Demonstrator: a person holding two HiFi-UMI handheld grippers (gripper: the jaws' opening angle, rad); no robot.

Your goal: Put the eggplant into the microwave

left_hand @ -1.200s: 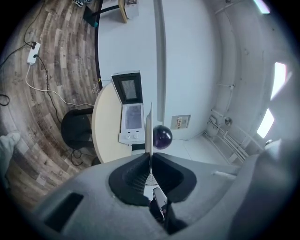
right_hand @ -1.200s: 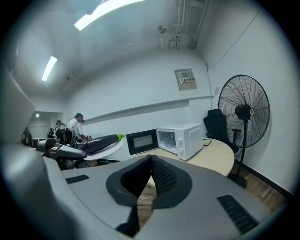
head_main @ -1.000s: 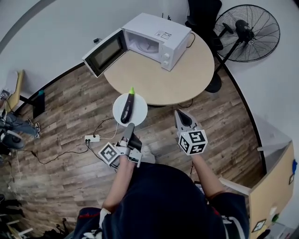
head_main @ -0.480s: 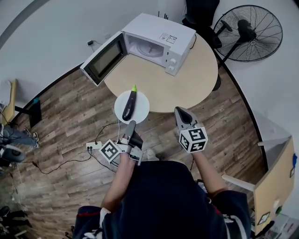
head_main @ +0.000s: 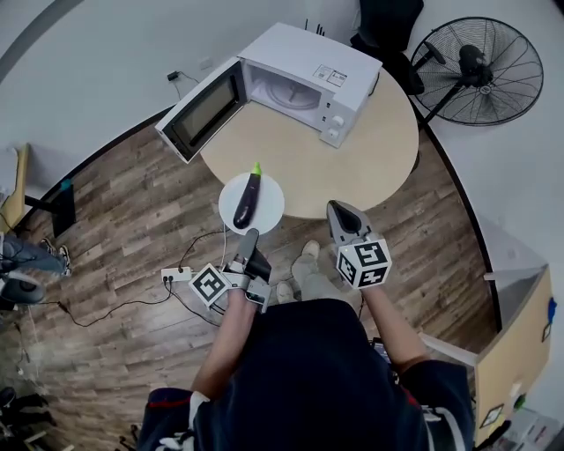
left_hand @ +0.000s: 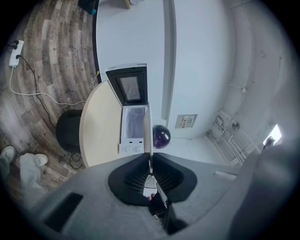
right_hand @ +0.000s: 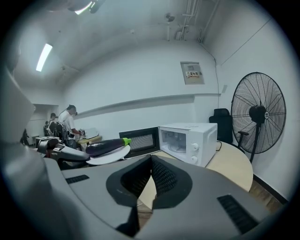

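A dark purple eggplant (head_main: 246, 200) with a green stem lies on a small white plate (head_main: 268, 207). My left gripper (head_main: 249, 238) is shut on the plate's near rim and holds it level at the table's front edge. In the left gripper view the plate (left_hand: 149, 140) shows edge-on between the jaws, with the eggplant's round end (left_hand: 161, 136) beside it. The white microwave (head_main: 304, 81) stands at the back of the round table (head_main: 370, 158), its door (head_main: 201, 110) swung wide open to the left. My right gripper (head_main: 337, 209) hangs to the right of the plate, shut and empty.
A black standing fan (head_main: 480, 70) and a dark chair (head_main: 388, 22) stand behind the table at the right. A power strip (head_main: 174, 273) with cables lies on the wooden floor at the left. A cardboard box (head_main: 520, 352) stands at the right. People stand far off (right_hand: 70, 123).
Both grippers have moved forward toward the table. The plate with the eggplant now reaches over the table's front edge, and the microwave looks closer.
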